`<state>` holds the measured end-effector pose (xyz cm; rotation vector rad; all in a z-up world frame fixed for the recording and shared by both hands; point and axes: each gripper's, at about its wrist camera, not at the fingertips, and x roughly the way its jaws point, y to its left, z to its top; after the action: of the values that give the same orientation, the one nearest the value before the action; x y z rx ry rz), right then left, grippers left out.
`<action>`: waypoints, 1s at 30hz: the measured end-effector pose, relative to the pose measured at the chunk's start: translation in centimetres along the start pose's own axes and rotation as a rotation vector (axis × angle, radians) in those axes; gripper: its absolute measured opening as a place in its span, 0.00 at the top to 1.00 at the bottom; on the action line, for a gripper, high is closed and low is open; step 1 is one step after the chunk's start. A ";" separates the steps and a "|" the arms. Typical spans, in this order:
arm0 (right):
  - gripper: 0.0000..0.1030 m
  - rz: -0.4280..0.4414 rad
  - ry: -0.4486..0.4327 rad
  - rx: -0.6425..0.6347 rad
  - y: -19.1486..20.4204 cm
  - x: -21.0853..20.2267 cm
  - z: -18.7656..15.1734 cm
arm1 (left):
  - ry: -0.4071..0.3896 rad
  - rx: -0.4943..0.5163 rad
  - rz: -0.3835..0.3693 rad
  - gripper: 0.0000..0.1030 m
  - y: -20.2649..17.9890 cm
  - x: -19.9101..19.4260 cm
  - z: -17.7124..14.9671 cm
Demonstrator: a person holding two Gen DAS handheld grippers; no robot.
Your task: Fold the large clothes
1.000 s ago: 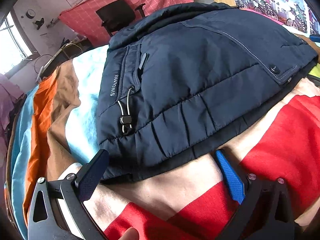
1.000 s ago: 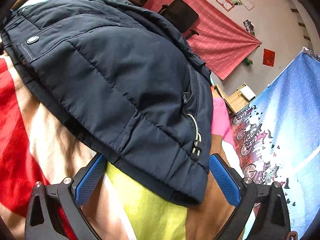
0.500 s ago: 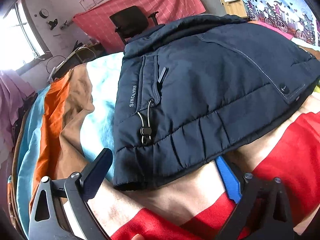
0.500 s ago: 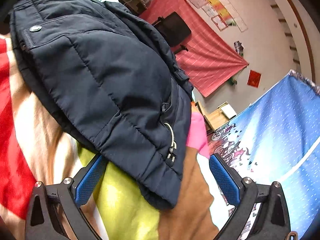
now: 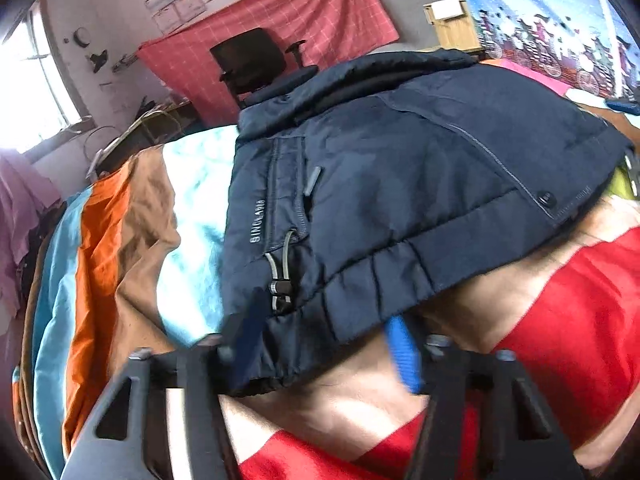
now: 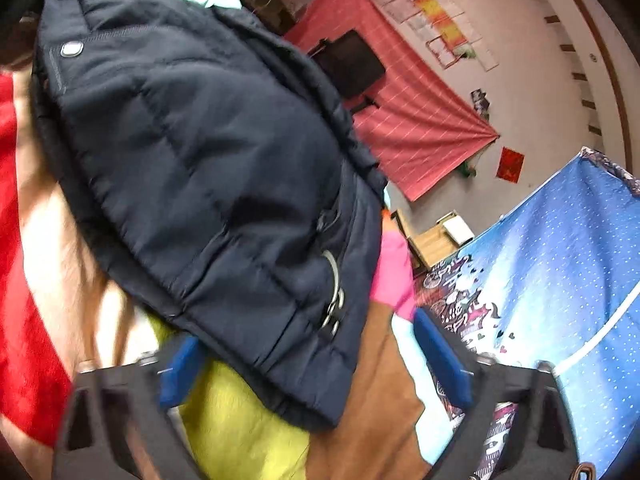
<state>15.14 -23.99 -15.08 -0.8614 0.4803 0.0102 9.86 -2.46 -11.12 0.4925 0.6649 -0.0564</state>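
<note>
A quilted navy padded jacket [image 5: 400, 184], matte, with stitched seams, a snap button and an elastic drawcord with toggle, lies folded on a striped bedspread [image 5: 120, 240] of orange, tan, pale blue and red. The left claw [image 5: 324, 344] is closing, its blue pads narrower than a second ago, the hem corner between them at lower centre. The right claw [image 6: 316, 364] is closing too, around the opposite hem corner; whether either pinches yet I cannot tell.

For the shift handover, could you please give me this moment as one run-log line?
phase: gripping hem | left gripper: closing on jacket corner | right gripper: closing around other corner | surface: striped blanket
</note>
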 end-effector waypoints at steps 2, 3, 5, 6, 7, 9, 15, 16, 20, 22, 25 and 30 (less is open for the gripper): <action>0.66 0.033 -0.012 0.018 -0.5 -0.3 0.3 | 0.012 0.008 -0.038 0.80 -0.2 0.1 0.1; 0.76 0.051 -0.013 0.029 -0.6 -0.6 0.5 | 0.012 0.003 -0.044 0.81 -0.2 0.0 0.2; 0.83 0.081 -0.017 0.060 -1.0 -1.2 1.0 | 0.001 -0.016 -0.057 0.89 0.2 -0.3 0.7; 0.85 0.095 -0.019 0.094 -1.6 -1.4 1.4 | -0.012 -0.031 -0.066 0.89 0.6 -0.6 1.1; 0.86 0.116 -0.017 0.135 -2.4 -1.5 1.7 | -0.024 -0.041 -0.072 0.91 1.0 -0.9 1.5; 0.88 0.151 -0.015 0.206 -3.9 -1.6 2.5 | -0.067 -0.045 -0.075 0.93 1.8 -1.8 3.0; 0.91 0.217 -0.038 0.335 -9.2 -1.5 6.6 | -0.211 -0.020 -0.093 0.95 4.8 -4.0 9.2; 0.91 0.224 -0.039 0.349 -10.3 -1.2 7.4 | -0.230 -0.002 -0.101 0.95 5.5 -4.1 10.7; 0.91 0.238 -0.040 0.405 -14.4 0.2 10.7 | -0.247 0.023 -0.105 0.95 8.4 -3.7 16.2; 0.91 0.233 -0.044 0.421 -16.3 1.1 12.4 | -0.243 0.017 -0.095 0.95 9.5 -3.2 18.8; 0.92 0.205 -0.059 0.410 -19.2 3.4 15.7 | -0.227 0.007 -0.053 0.95 10.7 -1.5 23.2; 0.92 0.177 -0.067 0.431 -22.8 8.4 20.3 | -0.230 0.074 0.103 0.96 11.0 2.7 29.3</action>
<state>35.39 -25.71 9.22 -0.3935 0.4718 0.0949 31.22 -5.81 11.70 0.5810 0.4130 -0.0395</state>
